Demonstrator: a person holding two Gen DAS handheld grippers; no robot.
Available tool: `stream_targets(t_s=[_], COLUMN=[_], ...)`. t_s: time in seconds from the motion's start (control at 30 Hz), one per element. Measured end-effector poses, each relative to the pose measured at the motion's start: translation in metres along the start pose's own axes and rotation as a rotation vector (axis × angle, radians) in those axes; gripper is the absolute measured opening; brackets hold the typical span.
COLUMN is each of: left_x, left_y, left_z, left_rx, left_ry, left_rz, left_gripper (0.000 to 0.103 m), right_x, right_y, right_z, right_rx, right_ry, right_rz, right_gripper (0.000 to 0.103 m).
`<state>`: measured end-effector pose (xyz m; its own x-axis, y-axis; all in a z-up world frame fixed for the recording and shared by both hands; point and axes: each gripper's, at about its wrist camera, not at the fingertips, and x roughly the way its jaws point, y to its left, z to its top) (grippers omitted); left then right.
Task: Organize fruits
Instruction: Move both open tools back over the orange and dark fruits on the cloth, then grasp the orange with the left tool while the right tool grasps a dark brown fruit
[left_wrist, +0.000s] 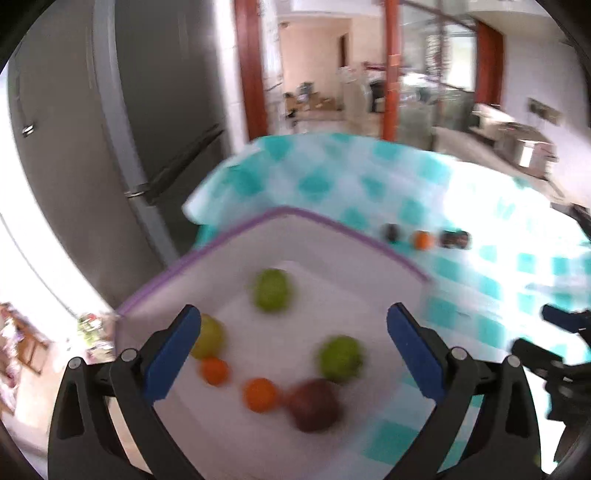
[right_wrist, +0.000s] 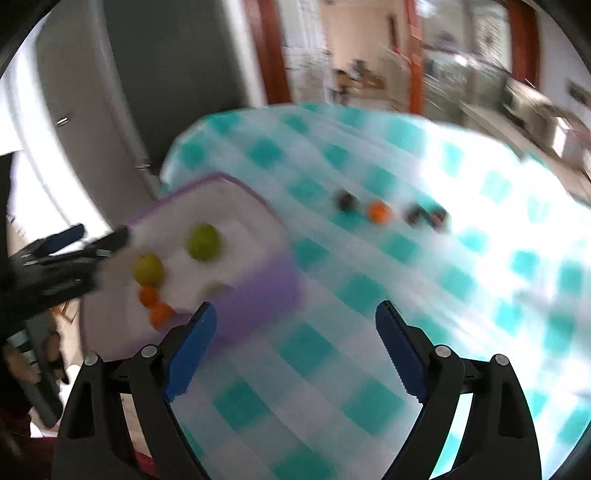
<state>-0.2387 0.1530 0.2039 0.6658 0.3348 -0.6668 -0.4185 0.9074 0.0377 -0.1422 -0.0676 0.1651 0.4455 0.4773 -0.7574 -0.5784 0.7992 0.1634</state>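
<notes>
Left tool (left_wrist: 291, 328): spread wide, holding nothing, poised over the white purple-rimmed bin (left_wrist: 332, 225) that fills the lower middle of the left wrist view. Inside the bin: three green fruits (left_wrist: 271, 290), (left_wrist: 341, 358), (left_wrist: 210, 336), two small oranges (left_wrist: 214, 371), (left_wrist: 260, 394) and a dark red fruit (left_wrist: 314, 404), all loose on the floor of it, the red one touching the nearer orange.

Right tool (right_wrist: 295, 332): likewise wide open and empty, over bare teal-checked cloth on the worktop (right_wrist: 369, 288), lower centre of the right wrist view.

On the cloth, upper middle of that view, well apart from the bin: a row of a dark fruit (right_wrist: 346, 201), an orange (right_wrist: 378, 212) and a blurred dark cluster (right_wrist: 426, 216). Too smeared to name the dark ones.
</notes>
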Motion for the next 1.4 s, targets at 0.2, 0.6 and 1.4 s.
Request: stream_targets(t_s=[0.2, 0.6, 1.4], left_x=[-0.020, 0.060, 0.381], left_y=[-0.098, -0.197, -0.219], left_z=[-0.031, 0.003, 0.093], left_rx=[0.233, 0.281, 0.081], left_ry=[0.040, 0.222, 0.432], left_rz=[-0.182, -0.310, -0.211], left_gripper=[0.101, 0.101, 0.077], right_x=[-0.015, 0.005, 0.184], right_y=[-0.075, -0.148, -0.203], right_z=[-0.053, -0.076, 0.074], right_rx=[0.178, 0.304, 0.308], right_ry=[0.039, 0.089, 0.161], right_rz=[-0.068, -0.147, -0.264], right_gripper=[0.085, 0.085, 0.073])
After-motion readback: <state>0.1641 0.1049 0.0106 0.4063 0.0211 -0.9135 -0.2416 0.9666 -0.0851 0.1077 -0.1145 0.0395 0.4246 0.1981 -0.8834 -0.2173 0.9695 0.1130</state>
